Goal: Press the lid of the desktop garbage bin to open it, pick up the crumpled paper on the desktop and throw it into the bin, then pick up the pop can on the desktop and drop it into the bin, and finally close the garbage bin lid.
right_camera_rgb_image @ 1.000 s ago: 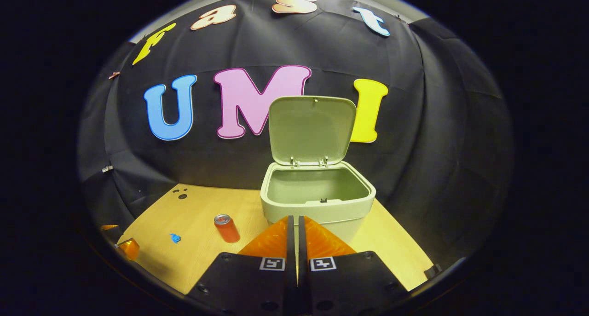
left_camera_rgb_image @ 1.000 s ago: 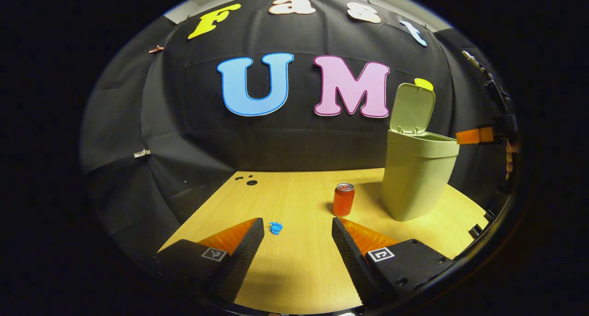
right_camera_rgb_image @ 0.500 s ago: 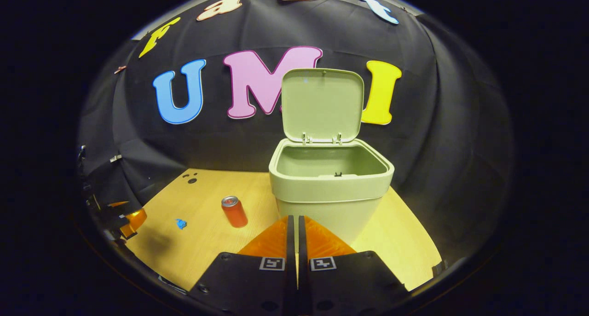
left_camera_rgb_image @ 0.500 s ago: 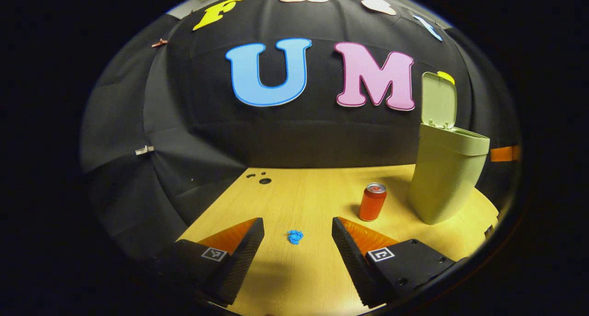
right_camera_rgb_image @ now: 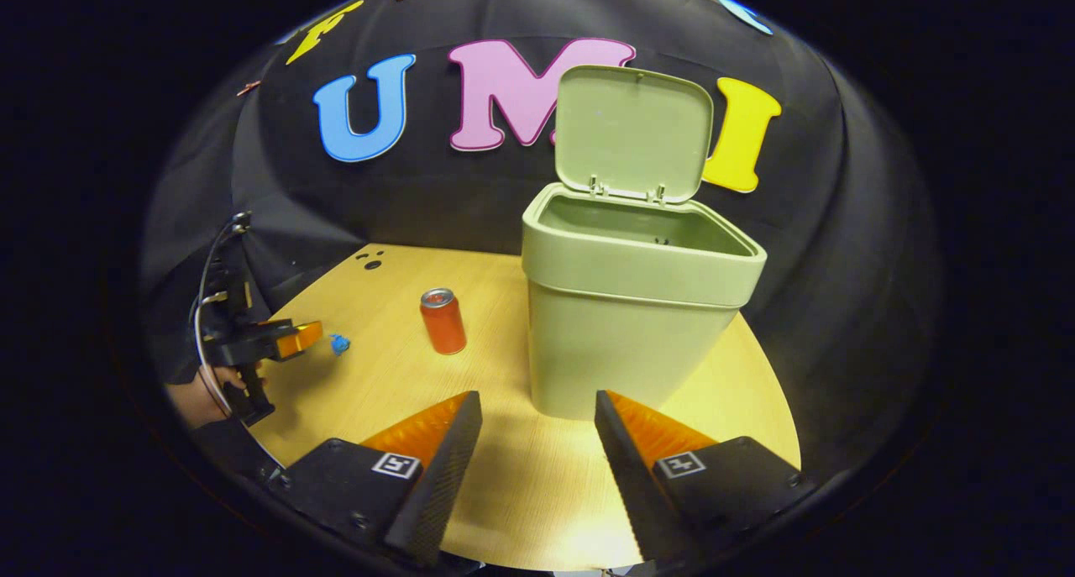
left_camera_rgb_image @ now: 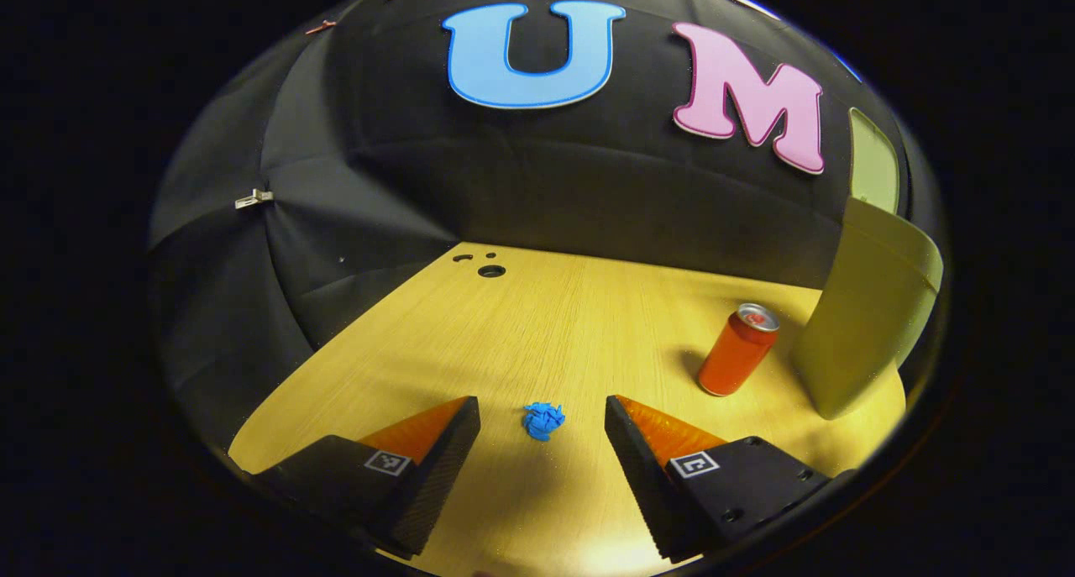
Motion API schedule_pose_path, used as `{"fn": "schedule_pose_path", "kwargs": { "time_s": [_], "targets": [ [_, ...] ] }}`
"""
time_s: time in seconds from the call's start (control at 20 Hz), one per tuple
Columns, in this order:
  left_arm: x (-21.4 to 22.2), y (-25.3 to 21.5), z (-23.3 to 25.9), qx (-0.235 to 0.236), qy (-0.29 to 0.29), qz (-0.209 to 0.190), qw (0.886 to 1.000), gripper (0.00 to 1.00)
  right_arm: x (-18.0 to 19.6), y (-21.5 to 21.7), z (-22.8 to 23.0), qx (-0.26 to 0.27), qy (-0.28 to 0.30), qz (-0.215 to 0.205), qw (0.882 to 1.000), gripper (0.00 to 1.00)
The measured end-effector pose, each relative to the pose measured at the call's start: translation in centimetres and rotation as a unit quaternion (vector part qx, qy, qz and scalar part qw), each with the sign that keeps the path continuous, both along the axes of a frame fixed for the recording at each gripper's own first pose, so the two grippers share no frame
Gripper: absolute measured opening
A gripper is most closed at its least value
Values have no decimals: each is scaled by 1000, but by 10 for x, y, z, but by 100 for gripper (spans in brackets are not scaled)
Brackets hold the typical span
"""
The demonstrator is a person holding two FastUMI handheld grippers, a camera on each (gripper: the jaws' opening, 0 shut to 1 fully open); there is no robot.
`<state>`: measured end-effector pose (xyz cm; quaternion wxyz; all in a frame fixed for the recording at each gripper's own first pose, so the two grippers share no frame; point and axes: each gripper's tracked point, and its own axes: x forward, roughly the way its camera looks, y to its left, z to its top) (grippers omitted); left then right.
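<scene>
A small crumpled blue paper (left_camera_rgb_image: 543, 420) lies on the wooden desktop (left_camera_rgb_image: 546, 325), just ahead of my left gripper (left_camera_rgb_image: 542, 413), which is open with the paper level with its fingertips. An orange pop can (left_camera_rgb_image: 737, 350) stands upright to the right, next to the pale green bin (left_camera_rgb_image: 865, 317). In the right gripper view the bin (right_camera_rgb_image: 630, 308) stands with its lid (right_camera_rgb_image: 634, 132) raised upright, the can (right_camera_rgb_image: 443, 321) to its left and the paper (right_camera_rgb_image: 339, 343) farther left. My right gripper (right_camera_rgb_image: 537, 405) is open, low in front of the bin. The left gripper (right_camera_rgb_image: 290, 338) shows beside the paper.
A hand (right_camera_rgb_image: 210, 392) holds the left gripper at the desk's left edge. Small round holes (left_camera_rgb_image: 490, 270) mark the far left corner of the desktop. The black cloth wall closes the desk behind and on both sides.
My left gripper has moved forward and down until the paper sits between its fingertips. My right gripper has opened, dropped lower and drawn back from the bin.
</scene>
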<state>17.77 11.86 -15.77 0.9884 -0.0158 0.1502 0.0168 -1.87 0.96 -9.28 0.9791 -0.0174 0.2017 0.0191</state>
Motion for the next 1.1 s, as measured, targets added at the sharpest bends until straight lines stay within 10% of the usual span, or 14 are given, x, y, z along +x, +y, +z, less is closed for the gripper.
{"fn": "schedule_pose_path", "kwargs": {
  "time_s": [0.1,1.1],
  "targets": [
    [15,-6,-9,1,8,-3,1000,96,-1,-1,-4,-8,7,5,1000,100],
    [59,-6,-76,9,83,29,996,88,-8,-21,-46,20,66,-22,997,98]
  ]
}}
